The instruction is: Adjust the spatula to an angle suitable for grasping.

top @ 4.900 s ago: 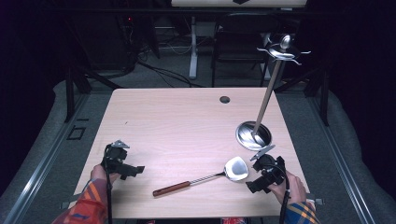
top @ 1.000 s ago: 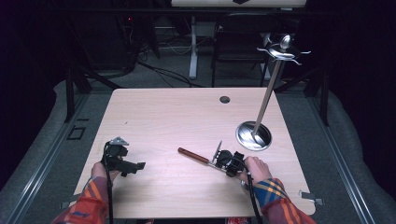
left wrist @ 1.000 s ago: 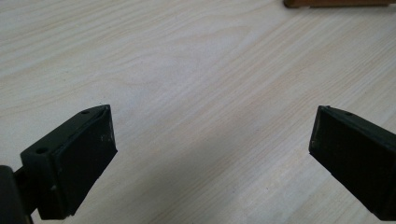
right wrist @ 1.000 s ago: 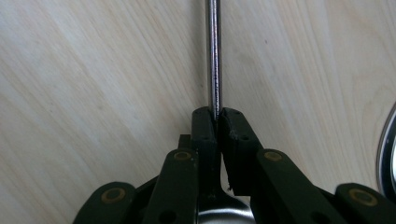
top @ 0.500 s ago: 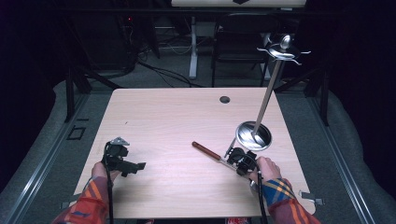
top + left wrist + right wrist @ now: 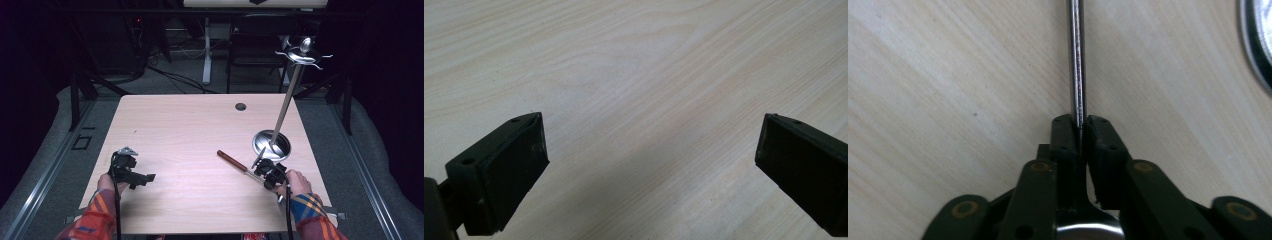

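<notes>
A metal utensil with a brown wooden handle (image 6: 230, 159) hangs level just over the table, its handle pointing up-left. My right gripper (image 6: 263, 172) is shut on its thin steel shaft (image 6: 1076, 60) close to the shiny head (image 6: 1089, 231). In the right gripper view the pads (image 6: 1064, 135) pinch the shaft, and the jaws have just been opening a little with the shaft still between them. It is right beside the round base (image 6: 271, 143) of a tall metal hook stand (image 6: 287, 102). My left gripper (image 6: 146, 177) rests near the table's left front, jaws wide open (image 6: 651, 150) over bare wood.
The light wooden table (image 6: 190, 125) has a small dark grommet hole (image 6: 240, 106) at the back. The stand's hooked top (image 6: 302, 52) leans out over the right rear. The stand base's edge (image 6: 1260, 45) shows at the upper right of the right gripper view. Dark floor and a chair lie beyond.
My right gripper has carried the utensil to the right, up to the stand's base. Several seconds ago the utensil lay loose on the table. The left gripper has stayed put.
</notes>
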The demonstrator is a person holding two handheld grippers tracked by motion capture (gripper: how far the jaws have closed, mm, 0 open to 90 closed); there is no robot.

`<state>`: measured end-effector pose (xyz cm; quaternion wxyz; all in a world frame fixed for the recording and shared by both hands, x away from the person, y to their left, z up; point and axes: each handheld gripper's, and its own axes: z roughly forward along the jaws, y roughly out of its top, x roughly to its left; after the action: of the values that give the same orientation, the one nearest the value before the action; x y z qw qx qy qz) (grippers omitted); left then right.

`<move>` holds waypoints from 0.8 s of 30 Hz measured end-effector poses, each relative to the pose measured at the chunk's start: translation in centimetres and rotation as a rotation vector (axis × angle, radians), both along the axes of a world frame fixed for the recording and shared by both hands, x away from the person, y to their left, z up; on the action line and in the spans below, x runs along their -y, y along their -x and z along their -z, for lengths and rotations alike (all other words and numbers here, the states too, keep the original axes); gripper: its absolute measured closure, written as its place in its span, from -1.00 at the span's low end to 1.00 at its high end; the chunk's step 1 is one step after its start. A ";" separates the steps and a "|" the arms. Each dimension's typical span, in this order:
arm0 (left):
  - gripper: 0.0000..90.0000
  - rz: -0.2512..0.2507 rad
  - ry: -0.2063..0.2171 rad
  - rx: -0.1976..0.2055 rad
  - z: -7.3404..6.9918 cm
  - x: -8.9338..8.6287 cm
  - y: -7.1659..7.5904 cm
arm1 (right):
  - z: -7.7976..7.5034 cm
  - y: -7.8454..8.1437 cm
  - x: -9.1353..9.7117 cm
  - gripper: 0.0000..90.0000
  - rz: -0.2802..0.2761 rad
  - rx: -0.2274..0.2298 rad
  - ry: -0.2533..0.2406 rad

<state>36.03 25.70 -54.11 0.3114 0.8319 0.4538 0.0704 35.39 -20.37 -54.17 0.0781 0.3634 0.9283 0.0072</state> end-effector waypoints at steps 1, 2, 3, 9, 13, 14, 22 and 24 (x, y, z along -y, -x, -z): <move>-1.00 0.000 -0.001 0.000 0.0 0.0 0.0 | 0.0 0.0 0.0 0.72 -0.008 -0.008 0.010; -1.00 -0.003 -0.001 -0.002 0.0 0.0 0.0 | 0.0 -0.1 -0.1 0.62 -0.005 -0.002 -0.003; -1.00 -0.003 -0.001 -0.002 0.0 0.0 0.0 | 0.0 -0.1 -0.1 0.62 -0.005 -0.002 -0.003; -1.00 -0.014 -0.001 -0.004 0.1 -0.5 0.3 | -0.4 -0.4 -1.2 0.31 -0.016 0.045 -0.023; -1.00 -0.021 -0.001 -0.004 0.0 -0.9 0.6 | -0.6 -0.8 -1.5 0.11 -0.012 0.051 -0.067; -1.00 -0.027 0.000 -0.003 0.0 -1.1 0.7 | -0.8 -1.1 -1.7 -0.08 -0.005 0.045 -0.129; -1.00 -0.052 0.001 -0.003 -0.1 -2.0 1.4 | -0.9 -2.0 -2.3 0.00 -0.016 0.120 -0.128; -1.00 -0.055 0.002 -0.005 -0.1 -2.2 1.4 | -1.0 -2.1 -2.5 0.04 -0.021 0.116 -0.130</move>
<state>34.62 27.92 -54.03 0.3092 0.8190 0.4774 0.0765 37.50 -17.88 -53.14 0.1080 0.3569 0.9236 0.0895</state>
